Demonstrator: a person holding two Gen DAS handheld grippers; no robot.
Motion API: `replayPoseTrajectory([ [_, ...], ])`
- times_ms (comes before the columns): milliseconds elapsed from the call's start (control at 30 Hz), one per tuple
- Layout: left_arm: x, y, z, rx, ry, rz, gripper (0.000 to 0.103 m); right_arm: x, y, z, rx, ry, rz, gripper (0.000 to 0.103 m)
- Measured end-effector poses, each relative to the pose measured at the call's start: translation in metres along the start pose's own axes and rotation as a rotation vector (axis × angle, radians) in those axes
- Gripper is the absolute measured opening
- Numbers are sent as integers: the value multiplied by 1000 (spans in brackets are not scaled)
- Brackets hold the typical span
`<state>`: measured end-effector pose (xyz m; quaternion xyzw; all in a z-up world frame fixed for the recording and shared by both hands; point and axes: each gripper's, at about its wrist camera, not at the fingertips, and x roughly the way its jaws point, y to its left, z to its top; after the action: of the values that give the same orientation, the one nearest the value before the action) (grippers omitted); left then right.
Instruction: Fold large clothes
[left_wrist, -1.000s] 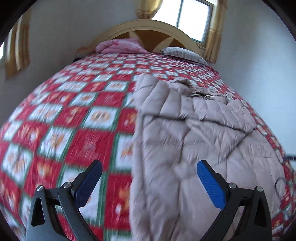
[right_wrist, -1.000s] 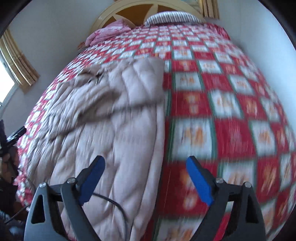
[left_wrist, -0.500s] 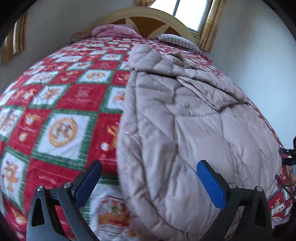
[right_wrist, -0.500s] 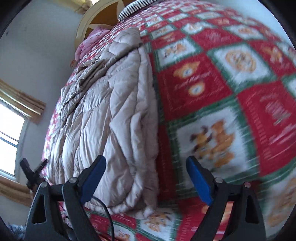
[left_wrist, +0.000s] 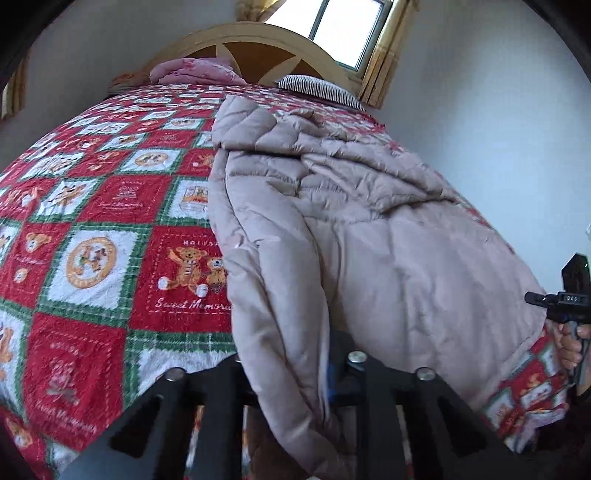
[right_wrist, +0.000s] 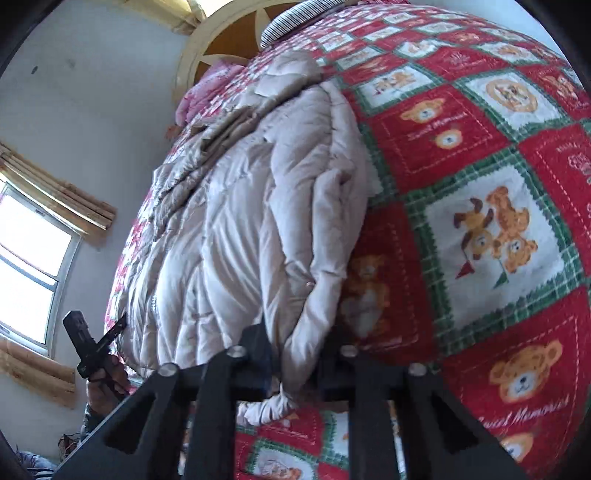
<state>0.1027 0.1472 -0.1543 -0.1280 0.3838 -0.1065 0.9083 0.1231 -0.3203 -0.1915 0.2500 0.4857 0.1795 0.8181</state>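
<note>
Red-and-green checked bedspread (left_wrist: 92, 258) covers the whole bed, with plenty of bare room on either side of the coat (left_wrist: 369, 240); that beige quilted coat lies lengthwise toward the headboard (left_wrist: 251, 40), its hem at the near edge of the bed; the left gripper (left_wrist: 295, 373) and right gripper (right_wrist: 291, 365) each have jaws closing on a hem corner, fabric between them; I'd lift both corners evenly and carry them straight toward the collar, keeping the side edges aligned.
</note>
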Motion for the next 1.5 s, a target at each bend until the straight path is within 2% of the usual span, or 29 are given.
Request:
replayPoseTrajectory([
  [100,-34,-2,5,-62,-34,-119,12,-13,4,-2,15,-29,55,14],
  [200,-79,-14,9,-48,-87,-210,12,-39,7,-4,25,-73,114,14],
  [367,-140,-40,9,26,-135,-261,12,-100,20,-14,-6,-162,178,13],
  [467,-161,-44,15,-5,-154,-317,12,-136,32,-20,-32,-225,207,13],
  [533,-172,-46,25,-47,-184,-359,11,-153,46,-21,-57,-267,214,13],
  [633,-179,-54,44,-39,-215,-386,11,-174,65,-21,-96,-322,223,13],
  [800,-152,-44,99,-71,-219,-381,11,-188,77,3,-120,-382,240,13],
  [967,-77,-8,142,-137,-126,-368,12,-167,75,65,-65,-390,257,12],
  [1033,-33,12,154,-171,-54,-371,15,-152,75,87,-45,-376,232,12],
  [1100,-7,27,159,-217,3,-313,17,-126,70,113,1,-340,205,12],
  [1167,10,46,160,-295,38,-343,21,-96,62,137,46,-305,159,12],
  [1233,10,58,159,-325,54,-386,22,-66,47,159,96,-266,125,12],
  [1300,0,61,159,-288,41,-391,24,-42,29,174,151,-218,127,12],
  [1367,-10,62,159,-249,32,-398,27,-23,16,182,174,-170,124,12],
  [1500,-26,64,169,-218,1,-407,31,-2,13,189,165,-135,90,12],
])
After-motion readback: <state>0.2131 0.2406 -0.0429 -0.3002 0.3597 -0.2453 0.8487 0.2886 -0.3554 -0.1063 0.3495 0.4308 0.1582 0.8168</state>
